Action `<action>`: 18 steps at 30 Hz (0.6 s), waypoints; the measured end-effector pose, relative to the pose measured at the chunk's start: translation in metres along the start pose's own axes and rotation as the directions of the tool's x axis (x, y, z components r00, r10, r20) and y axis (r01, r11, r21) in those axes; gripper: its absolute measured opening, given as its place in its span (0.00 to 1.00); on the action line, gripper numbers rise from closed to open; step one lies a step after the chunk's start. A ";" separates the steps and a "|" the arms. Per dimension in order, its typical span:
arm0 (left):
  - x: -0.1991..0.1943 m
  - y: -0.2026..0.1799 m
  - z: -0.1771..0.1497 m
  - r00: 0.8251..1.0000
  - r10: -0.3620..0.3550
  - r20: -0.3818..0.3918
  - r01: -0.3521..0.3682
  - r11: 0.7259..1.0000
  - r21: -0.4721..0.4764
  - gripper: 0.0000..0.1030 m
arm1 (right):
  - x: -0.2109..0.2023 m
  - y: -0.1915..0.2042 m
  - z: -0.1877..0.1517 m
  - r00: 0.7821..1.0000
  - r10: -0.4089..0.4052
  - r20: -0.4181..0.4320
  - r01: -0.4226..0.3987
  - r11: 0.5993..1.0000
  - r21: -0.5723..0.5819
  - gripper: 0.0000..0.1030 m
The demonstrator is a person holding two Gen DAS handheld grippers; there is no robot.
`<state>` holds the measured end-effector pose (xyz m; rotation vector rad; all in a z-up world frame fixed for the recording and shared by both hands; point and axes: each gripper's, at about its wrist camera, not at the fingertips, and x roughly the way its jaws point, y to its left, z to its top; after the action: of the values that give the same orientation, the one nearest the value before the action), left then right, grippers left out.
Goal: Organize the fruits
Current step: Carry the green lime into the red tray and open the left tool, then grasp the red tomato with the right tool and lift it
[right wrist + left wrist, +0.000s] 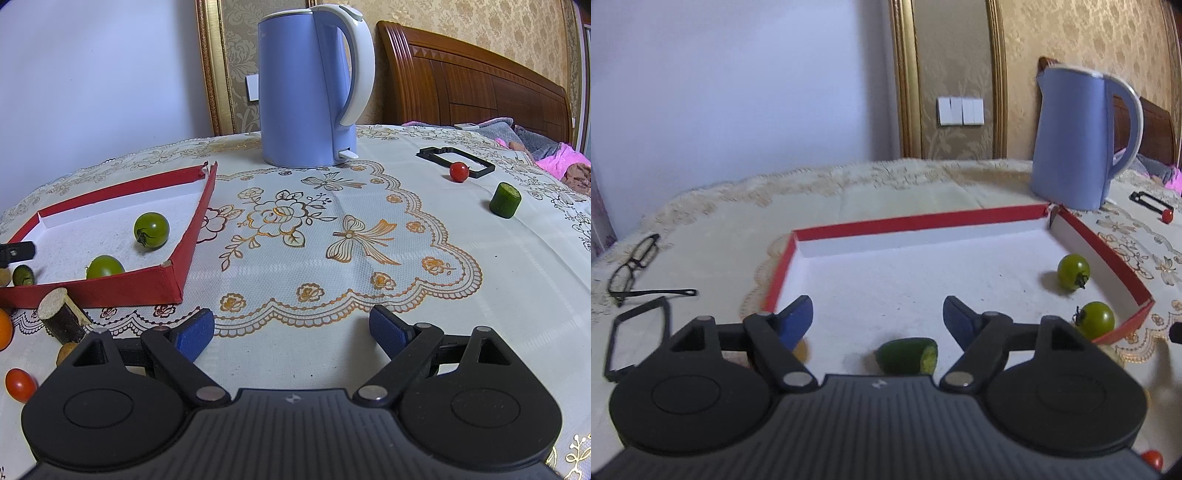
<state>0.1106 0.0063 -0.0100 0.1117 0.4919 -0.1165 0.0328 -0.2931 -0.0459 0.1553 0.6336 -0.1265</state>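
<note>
A red-rimmed white tray (pixel 916 220) (pixel 192 229) holds two green tomatoes (pixel 1073 272) (pixel 1096 319) (pixel 151 229) (pixel 105 266) and a cucumber piece (pixel 908 355) (pixel 23 275). My left gripper (pixel 877 319) is open and empty above the tray, with the cucumber piece just below and between its fingers. My right gripper (pixel 291 328) is open and empty over the tablecloth, right of the tray. A red cherry tomato (pixel 459 171) and another cucumber piece (pixel 505 199) lie far right. A red tomato (pixel 20 384), an orange fruit (pixel 4 328) and a dark sugarcane piece (pixel 62 314) lie in front of the tray.
A blue kettle (pixel 1078 136) (pixel 310 85) stands behind the tray's right corner. Glasses (pixel 635 266) and a black frame (pixel 635 339) lie left of the tray. Another black frame (pixel 456 157) lies by the red cherry tomato. A bed with a wooden headboard (pixel 472 77) is behind the table.
</note>
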 end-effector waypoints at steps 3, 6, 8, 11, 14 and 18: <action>-0.013 0.015 -0.006 1.000 0.022 0.014 -0.021 0.999 -0.043 0.77 | 0.000 0.000 0.000 1.000 0.000 0.000 0.000 1.000 0.000 0.89; -0.025 0.040 -0.013 0.999 0.053 0.008 -0.052 0.994 -0.097 0.79 | 0.000 0.000 0.000 1.000 -0.001 0.000 0.001 1.000 -0.001 0.89; -0.032 0.056 -0.019 0.997 0.077 -0.004 -0.077 0.988 -0.132 0.80 | 0.000 0.000 0.000 1.000 -0.001 0.000 0.001 1.000 -0.001 0.89; -0.039 0.082 -0.029 0.994 0.107 -0.029 -0.111 0.978 -0.180 0.81 | 0.000 0.000 0.000 1.000 0.000 0.001 0.000 1.000 0.001 0.89; -0.043 0.103 -0.040 0.986 0.156 -0.052 -0.163 0.964 -0.210 0.81 | -0.003 0.000 -0.001 1.000 0.017 0.006 -0.017 1.000 0.005 0.89; -0.042 0.123 -0.052 0.978 0.187 -0.094 -0.205 0.945 -0.256 0.81 | -0.028 0.008 -0.015 0.985 0.172 0.031 -0.172 0.985 0.003 0.89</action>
<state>0.0666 0.1387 -0.0258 -0.0974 0.5579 0.1496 0.0036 -0.2802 -0.0402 0.2125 0.5864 0.0358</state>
